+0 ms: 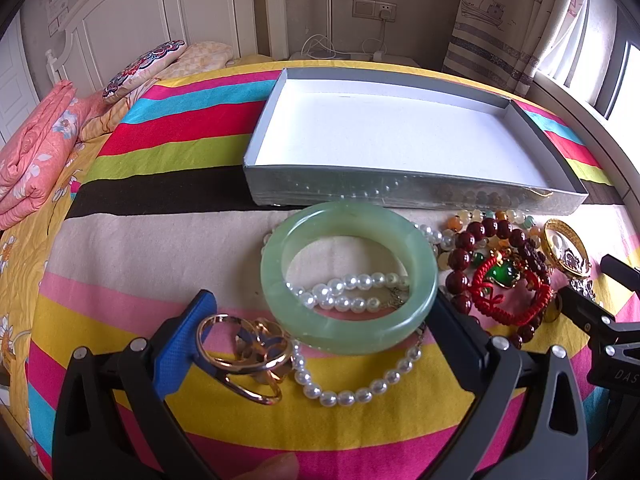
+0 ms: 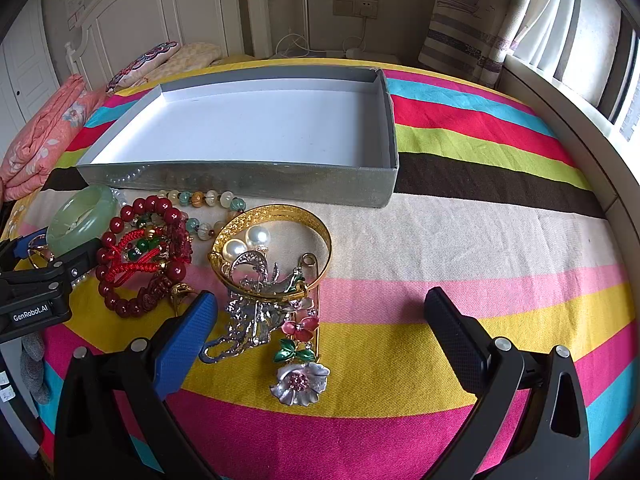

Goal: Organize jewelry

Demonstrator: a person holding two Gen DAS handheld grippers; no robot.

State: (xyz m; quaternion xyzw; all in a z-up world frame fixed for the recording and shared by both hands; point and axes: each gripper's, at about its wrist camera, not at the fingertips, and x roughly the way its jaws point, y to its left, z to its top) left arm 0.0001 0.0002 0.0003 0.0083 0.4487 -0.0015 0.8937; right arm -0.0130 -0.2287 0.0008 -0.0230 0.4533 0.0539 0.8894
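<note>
Wide apart, the fingers of the left claw straddle a pale green jade bangle, which sits tilted on a pearl strand on the striped bedspread. Whether the dark finger touches the bangle's rim cannot be told; the blue finger stands clear of it, just beside a cluster of gold rings.

Right of the bangle lies a tangle of dark red beads around a red knotted cord with a green stone.

The right claw is also spread open and grips nothing. Between and just ahead of its fingers lie a silver flower brooch, a pink and green enamel flower and a heap of silver pieces. Beyond them a gold bangle rings two large pearls.

A shallow grey box with a bare white floor sits farther up the bed, behind all the jewelry, toward the headboard. A folded pink quilt rests at the bed's left edge.
</note>
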